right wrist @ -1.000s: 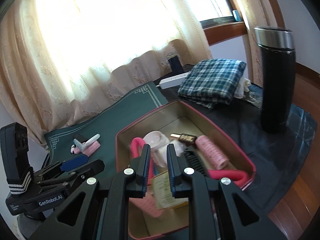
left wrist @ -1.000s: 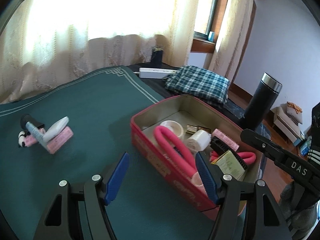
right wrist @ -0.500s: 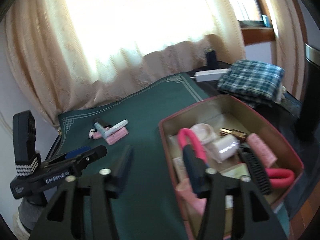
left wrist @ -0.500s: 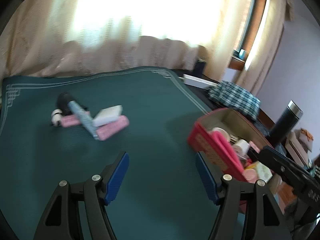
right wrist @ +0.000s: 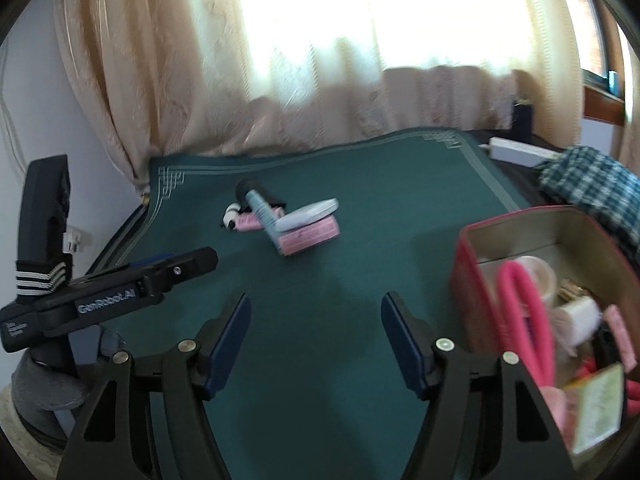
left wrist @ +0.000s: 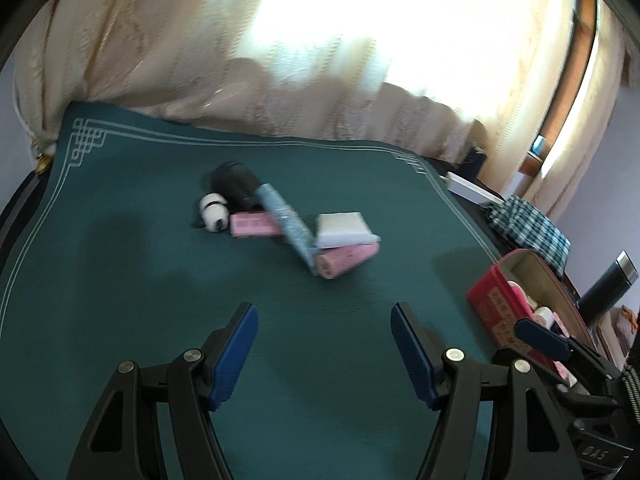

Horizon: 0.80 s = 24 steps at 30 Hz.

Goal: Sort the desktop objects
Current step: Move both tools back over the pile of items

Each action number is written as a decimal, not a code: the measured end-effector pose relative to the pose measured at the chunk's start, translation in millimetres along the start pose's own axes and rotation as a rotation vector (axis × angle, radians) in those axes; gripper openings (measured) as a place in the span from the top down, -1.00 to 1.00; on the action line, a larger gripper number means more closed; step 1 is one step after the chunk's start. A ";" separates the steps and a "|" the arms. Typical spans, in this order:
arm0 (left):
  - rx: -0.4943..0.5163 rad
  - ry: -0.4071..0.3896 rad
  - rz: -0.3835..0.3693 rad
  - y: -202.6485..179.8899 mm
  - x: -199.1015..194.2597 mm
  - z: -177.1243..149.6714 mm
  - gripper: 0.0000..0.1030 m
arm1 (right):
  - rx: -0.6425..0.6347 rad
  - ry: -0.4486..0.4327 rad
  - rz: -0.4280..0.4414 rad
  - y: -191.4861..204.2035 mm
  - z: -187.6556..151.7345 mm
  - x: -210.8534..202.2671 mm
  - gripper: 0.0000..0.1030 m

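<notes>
A small heap lies mid-mat: a black cylinder (left wrist: 236,186), a panda figure (left wrist: 214,213), a pink packet (left wrist: 254,224), a blue tube (left wrist: 290,230), a white pack (left wrist: 344,229) and a pink roll (left wrist: 347,261). My left gripper (left wrist: 324,354) hovers open short of the heap with nothing between its fingers. The red tin (right wrist: 464,264) at the right holds a pink loop (right wrist: 524,316), a tape roll (right wrist: 536,272) and other items. My right gripper (right wrist: 316,344) is left of the tin, its jaws opening and empty. The heap (right wrist: 288,220) lies ahead of it.
A green mat (left wrist: 120,280) covers the table, with curtains (left wrist: 200,60) behind it. At the far right are a white power strip (right wrist: 520,151), a folded plaid cloth (right wrist: 592,184) and a black flask (left wrist: 608,288). The left gripper's body (right wrist: 120,292) reaches in from the left.
Both grippers swung left, away from the tin and toward the heap on the mat. The right gripper, shut over the tin a second ago, has opened wide.
</notes>
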<state>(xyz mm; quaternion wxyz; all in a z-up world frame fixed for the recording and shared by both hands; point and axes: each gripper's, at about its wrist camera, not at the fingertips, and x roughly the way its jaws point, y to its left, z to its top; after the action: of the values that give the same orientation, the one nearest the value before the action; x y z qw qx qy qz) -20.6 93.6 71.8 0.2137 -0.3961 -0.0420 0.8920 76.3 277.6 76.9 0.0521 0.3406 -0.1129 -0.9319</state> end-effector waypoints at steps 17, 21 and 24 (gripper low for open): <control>-0.074 0.027 0.012 51.4 25.8 4.8 -0.37 | -0.044 0.133 -0.031 20.6 27.8 106.4 -0.42; -0.102 0.046 0.007 61.1 34.7 2.4 -0.37 | -0.058 0.150 -0.037 22.9 33.9 122.2 -0.42; -0.118 0.058 0.004 66.7 39.9 0.3 -0.37 | -0.071 0.160 -0.039 23.5 39.0 133.4 -0.42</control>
<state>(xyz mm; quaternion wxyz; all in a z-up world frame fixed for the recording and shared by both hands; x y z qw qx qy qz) -67.7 49.8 28.2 0.1891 -0.4338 -0.0876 0.8766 -50.2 238.5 28.5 0.0547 0.4143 -0.0684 -0.9059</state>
